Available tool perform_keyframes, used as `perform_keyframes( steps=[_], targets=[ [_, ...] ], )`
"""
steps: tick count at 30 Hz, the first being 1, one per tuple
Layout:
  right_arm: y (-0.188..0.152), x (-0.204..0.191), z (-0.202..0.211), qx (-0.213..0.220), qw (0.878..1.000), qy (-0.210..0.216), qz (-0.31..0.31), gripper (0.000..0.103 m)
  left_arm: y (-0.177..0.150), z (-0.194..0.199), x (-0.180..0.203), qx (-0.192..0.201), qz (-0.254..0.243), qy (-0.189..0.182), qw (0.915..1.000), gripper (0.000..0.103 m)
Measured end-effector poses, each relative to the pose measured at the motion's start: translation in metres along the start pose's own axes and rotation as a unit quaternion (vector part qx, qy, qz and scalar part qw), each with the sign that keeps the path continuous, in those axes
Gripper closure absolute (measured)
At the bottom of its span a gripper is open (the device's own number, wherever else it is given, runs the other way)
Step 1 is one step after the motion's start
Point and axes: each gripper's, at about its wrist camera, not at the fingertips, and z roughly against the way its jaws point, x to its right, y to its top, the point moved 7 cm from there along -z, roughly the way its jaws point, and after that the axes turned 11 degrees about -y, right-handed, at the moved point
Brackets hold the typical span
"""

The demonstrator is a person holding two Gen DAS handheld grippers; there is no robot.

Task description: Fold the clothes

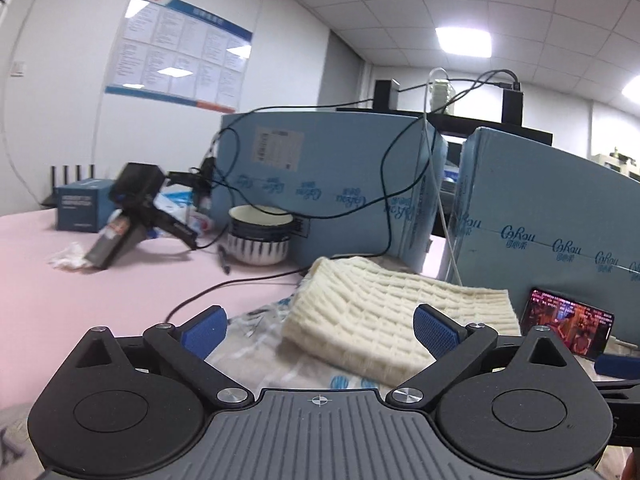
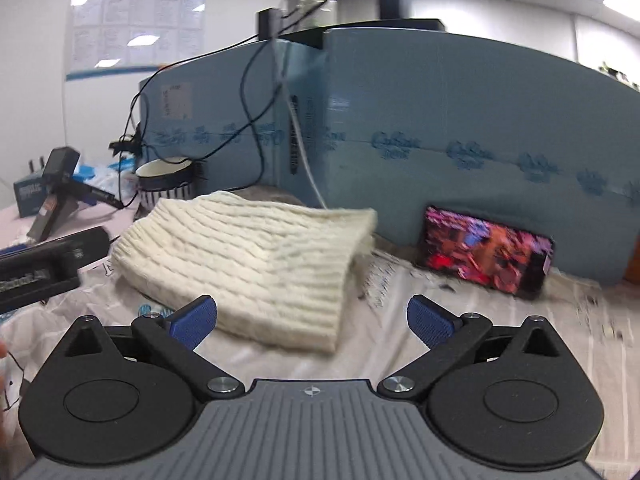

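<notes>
The cream knit sweater [image 2: 256, 256] is lying folded on printed plastic wrap [image 2: 460, 320], near the phone [image 2: 486, 255]. Both the left gripper [image 1: 320, 330] and right gripper [image 2: 312, 322] are held wide apart, empty. Its edges should be pinched gently and lifted evenly.

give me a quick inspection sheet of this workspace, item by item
surface: pink tabletop, with printed plastic sheeting under the work area
job's things: cream knit garment, folded into a block, lying flat on the sheeting
clutter: striped bowl, lit phone leaning on a blue carton, small blue box, crumpled tissue, black device on a stand
grippers: left gripper open, empty, short of the garment; right gripper open, empty, garment edge between its fingers
cables: black cables draped over the carton and across the table; one white cable hanging down
surroundings: wall poster, ceiling lights, office room
</notes>
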Motion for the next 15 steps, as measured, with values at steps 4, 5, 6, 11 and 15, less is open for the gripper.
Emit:
perform_keyframes(
  steps=[4, 5, 6, 11, 15],
  targets=[
    [-0.009, 0.008, 0.007, 0.004, 1.000, 0.005, -0.019, 0.000, -0.007, 0.016, 0.004, 0.015, 0.015, 0.017, 0.9996, 0.001],
    [-0.010, 0.009, 0.009, 0.009, 1.000, 0.006, -0.023, 0.000, -0.007, 0.018, 0.005, 0.020, 0.016, 0.024, 0.9994, 0.001],
    [-0.011, 0.011, 0.011, 0.017, 0.999, 0.007, -0.027, 0.000, -0.008, 0.021, 0.006, 0.025, 0.017, 0.030, 0.9991, 0.001],
    [-0.007, 0.019, 0.023, 0.061, 0.997, 0.012, -0.042, 0.000, -0.008, 0.031, 0.020, 0.054, -0.006, 0.059, 0.9968, 0.001],
    [-0.005, 0.020, 0.034, 0.110, 0.993, 0.009, -0.039, 0.000, -0.010, 0.039, 0.029, 0.073, -0.029, 0.096, 0.9924, 0.000]
  ],
)
